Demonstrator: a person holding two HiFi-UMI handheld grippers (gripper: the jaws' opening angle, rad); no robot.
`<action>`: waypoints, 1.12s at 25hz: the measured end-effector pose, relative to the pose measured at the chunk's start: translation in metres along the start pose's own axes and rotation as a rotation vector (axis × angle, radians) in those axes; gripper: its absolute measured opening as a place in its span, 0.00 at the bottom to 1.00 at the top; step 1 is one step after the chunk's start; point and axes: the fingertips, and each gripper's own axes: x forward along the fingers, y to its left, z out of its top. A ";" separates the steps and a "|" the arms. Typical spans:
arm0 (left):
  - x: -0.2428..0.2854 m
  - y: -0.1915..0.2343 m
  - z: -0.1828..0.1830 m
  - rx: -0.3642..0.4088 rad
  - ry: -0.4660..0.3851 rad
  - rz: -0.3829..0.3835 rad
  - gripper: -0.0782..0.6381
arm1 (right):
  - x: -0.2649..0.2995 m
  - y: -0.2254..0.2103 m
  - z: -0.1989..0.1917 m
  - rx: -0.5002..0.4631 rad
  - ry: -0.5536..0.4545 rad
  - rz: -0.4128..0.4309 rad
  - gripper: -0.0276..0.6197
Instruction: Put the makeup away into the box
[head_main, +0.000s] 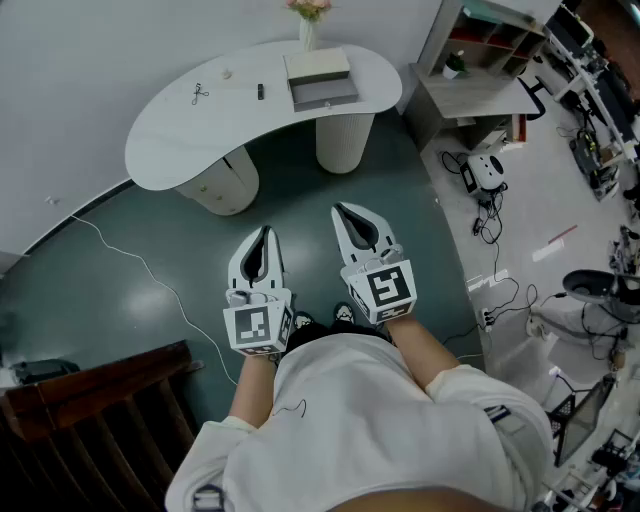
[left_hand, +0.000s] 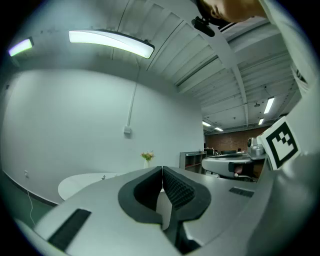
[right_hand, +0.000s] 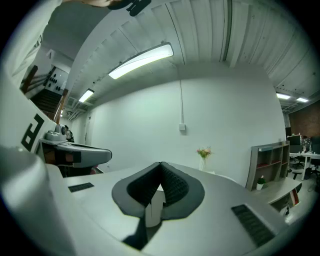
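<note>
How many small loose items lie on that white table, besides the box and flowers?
3: a scissor-like tool at left, a pale round bit, a dark stick nearest the box. Others may be hidden.

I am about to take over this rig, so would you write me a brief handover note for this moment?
Left tool: shut, empty.
Right tool: shut, empty, beside it.
Things: the box sits on the white table, across the floor from the person. Loose to its left lie a scissor-shaped piece, a dark stick and a small pale piece.
Done: nothing put away yet.
Left: step up and box each piece.
</note>
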 end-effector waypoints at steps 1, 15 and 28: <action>-0.001 0.002 -0.002 -0.004 0.003 0.000 0.14 | 0.002 0.002 -0.001 0.001 0.004 0.003 0.04; -0.008 0.044 -0.026 -0.035 0.041 0.005 0.14 | 0.038 0.044 -0.023 -0.012 0.075 0.059 0.05; -0.002 0.111 -0.053 -0.054 0.091 -0.016 0.14 | 0.103 0.068 -0.027 -0.038 0.128 0.013 0.14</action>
